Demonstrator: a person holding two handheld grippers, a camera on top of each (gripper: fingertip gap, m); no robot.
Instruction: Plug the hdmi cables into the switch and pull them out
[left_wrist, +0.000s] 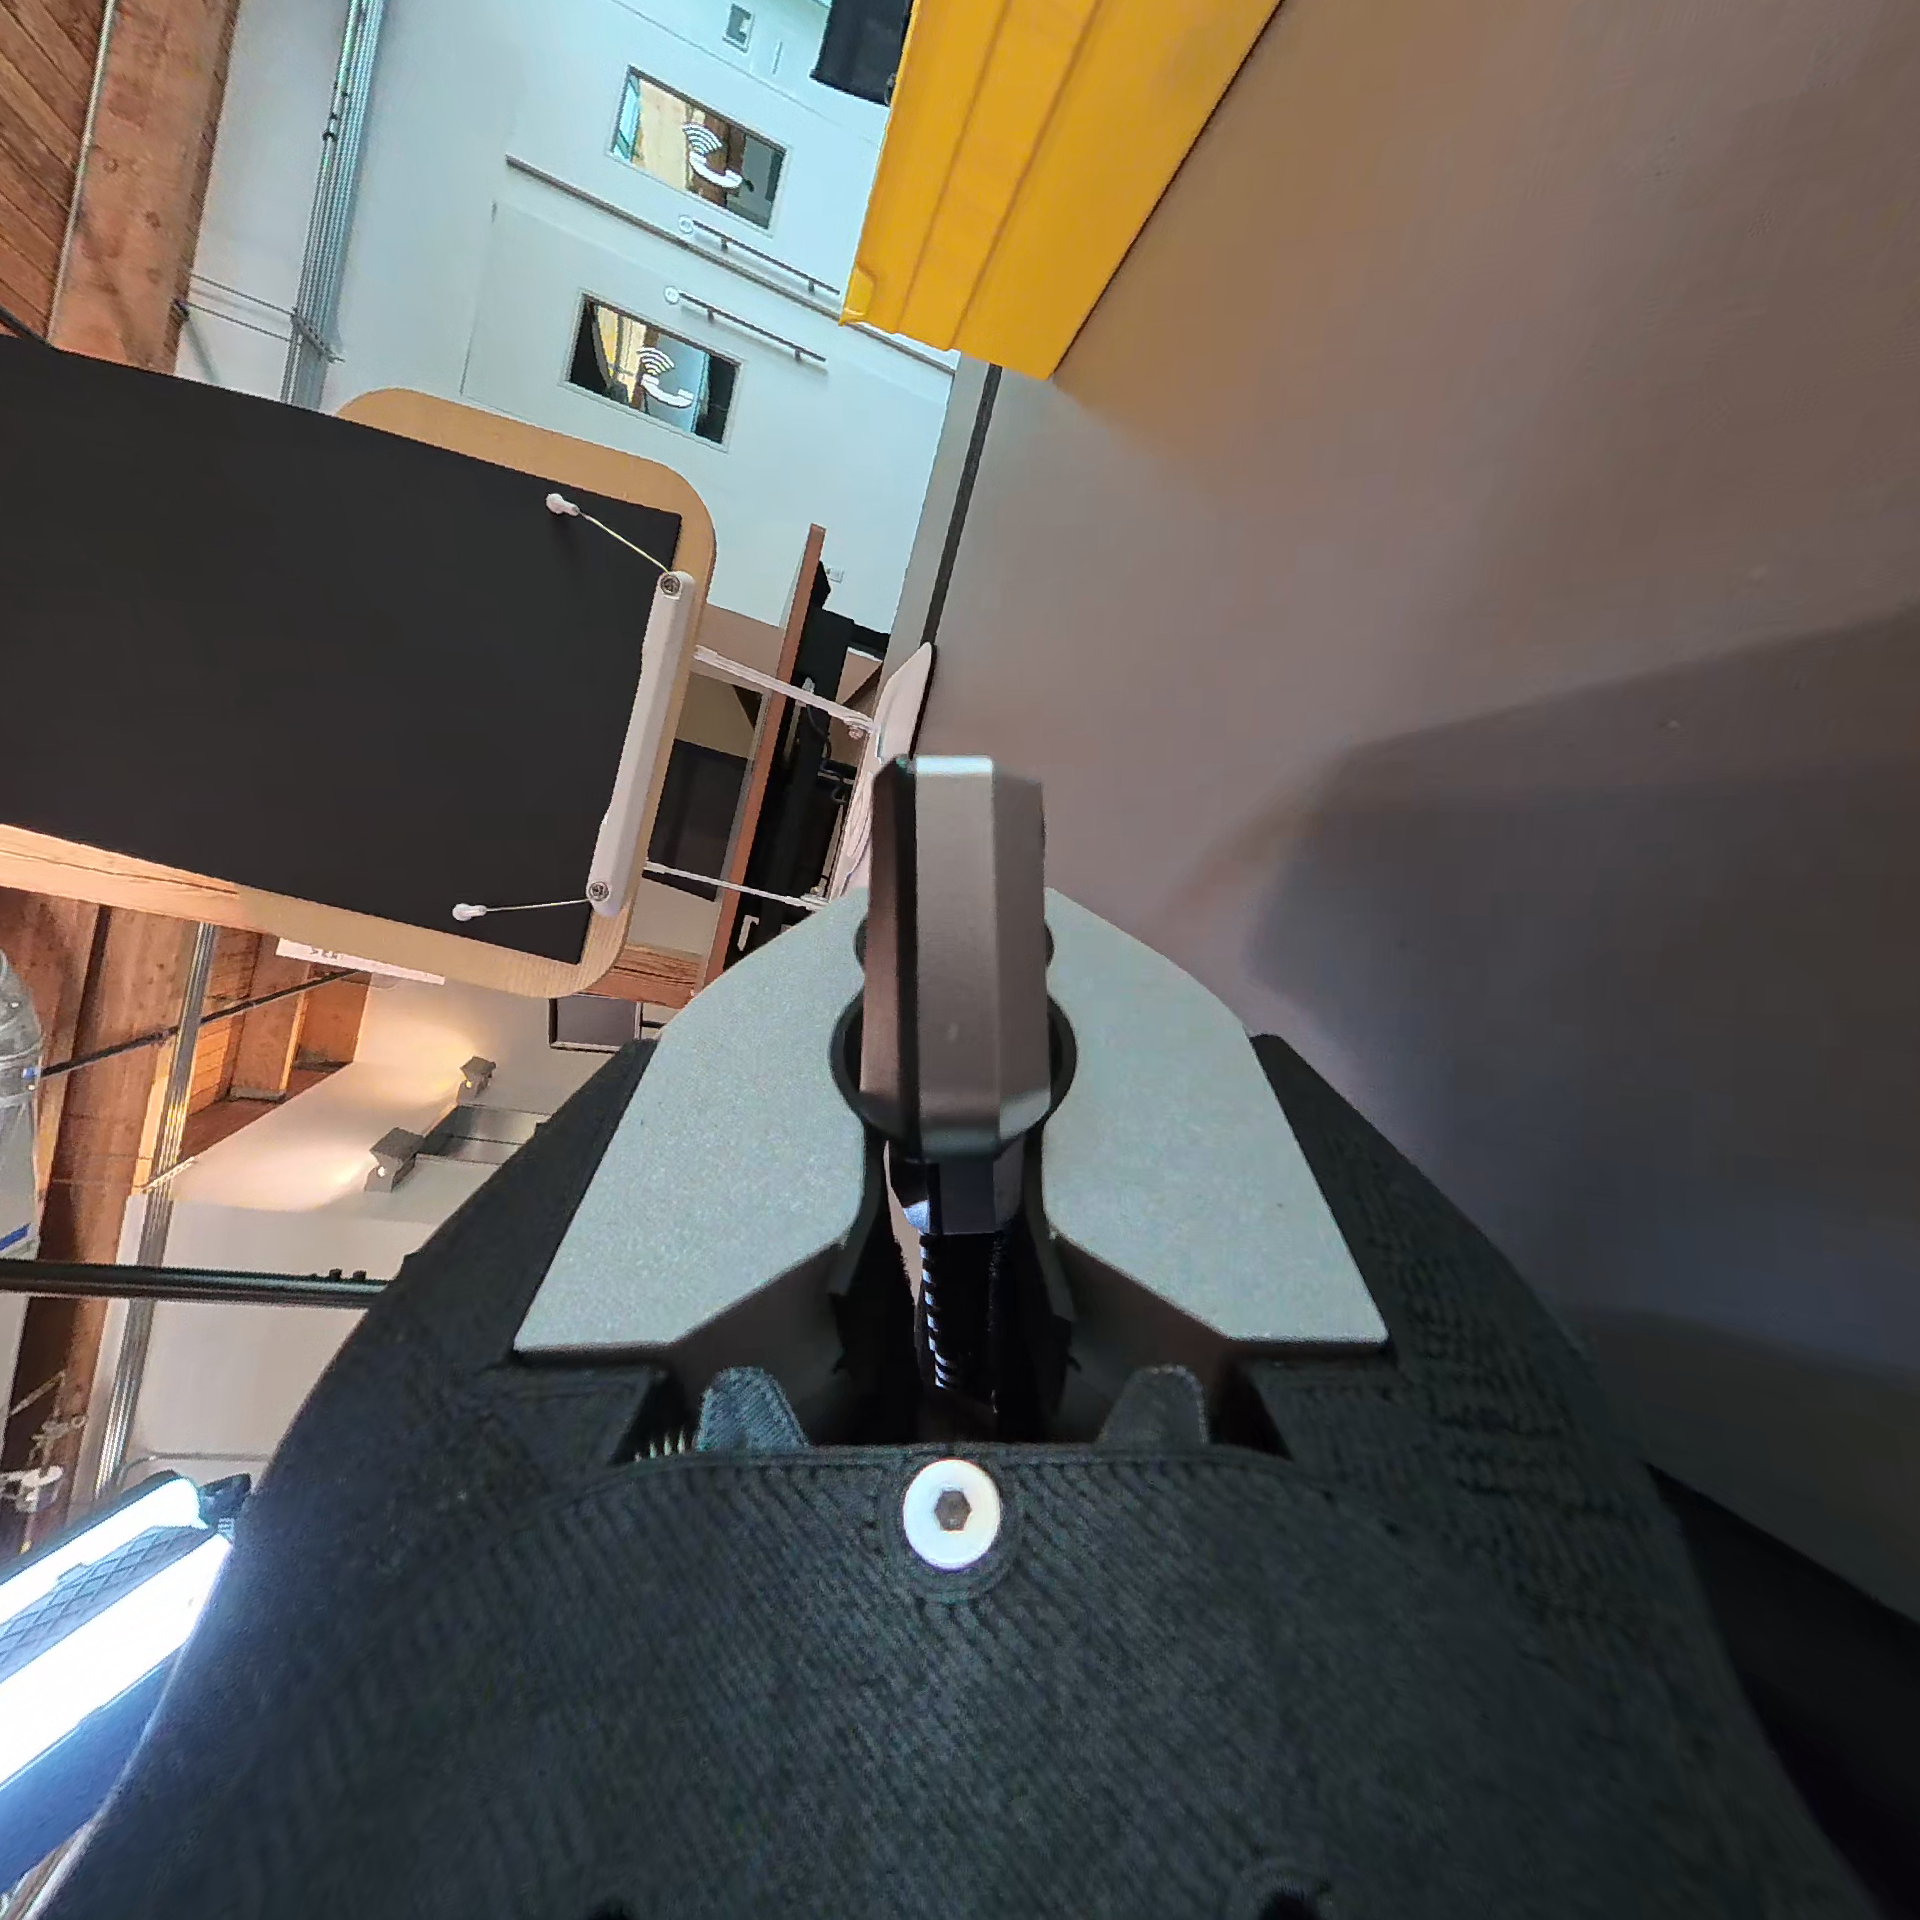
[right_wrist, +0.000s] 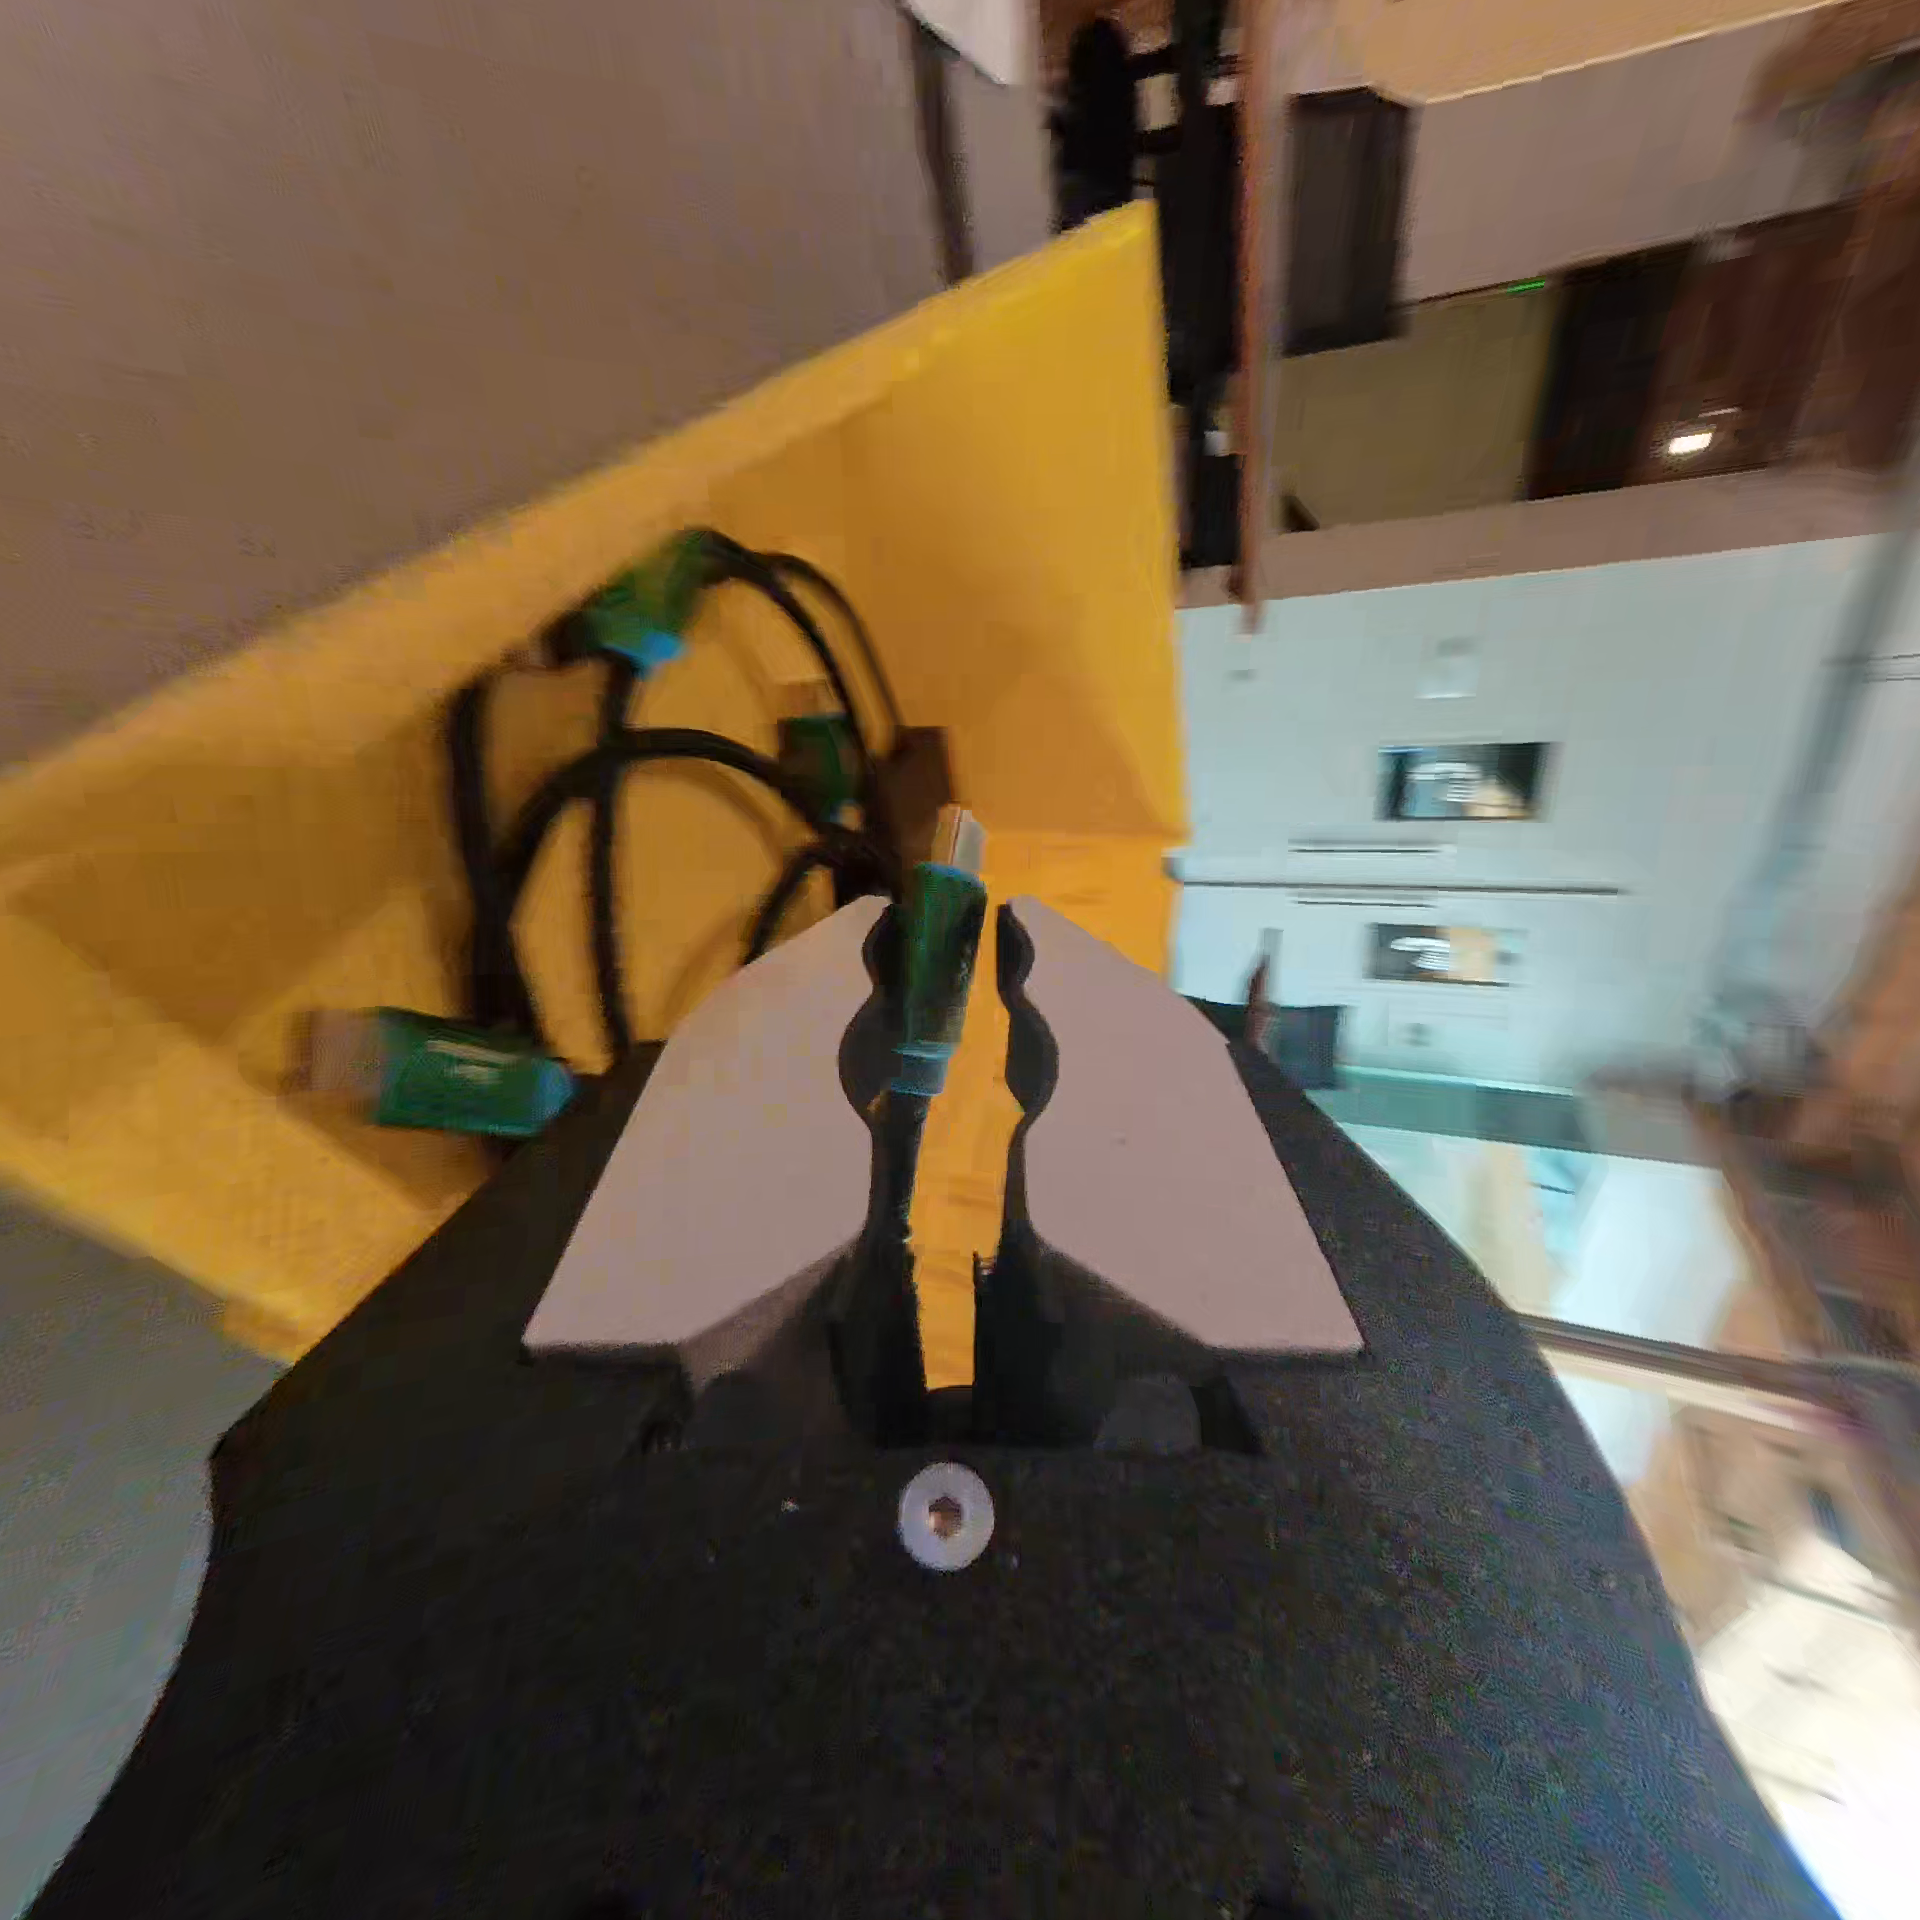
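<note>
Green plug (right_wrist: 940, 971) apparently loose between parted fingers (right_wrist: 727, 1122).

Dark grey HDMI switch (left_wrist: 951, 956), slim, standing on edge, clamped between grey fingers. Green-shelled HDMI plug (right_wrist: 940, 971), metal tip forward, between parted fingers. More green-plugged black cables (right_wrist: 623, 790) heaped in yellow bin (right_wrist: 997, 520).
</note>
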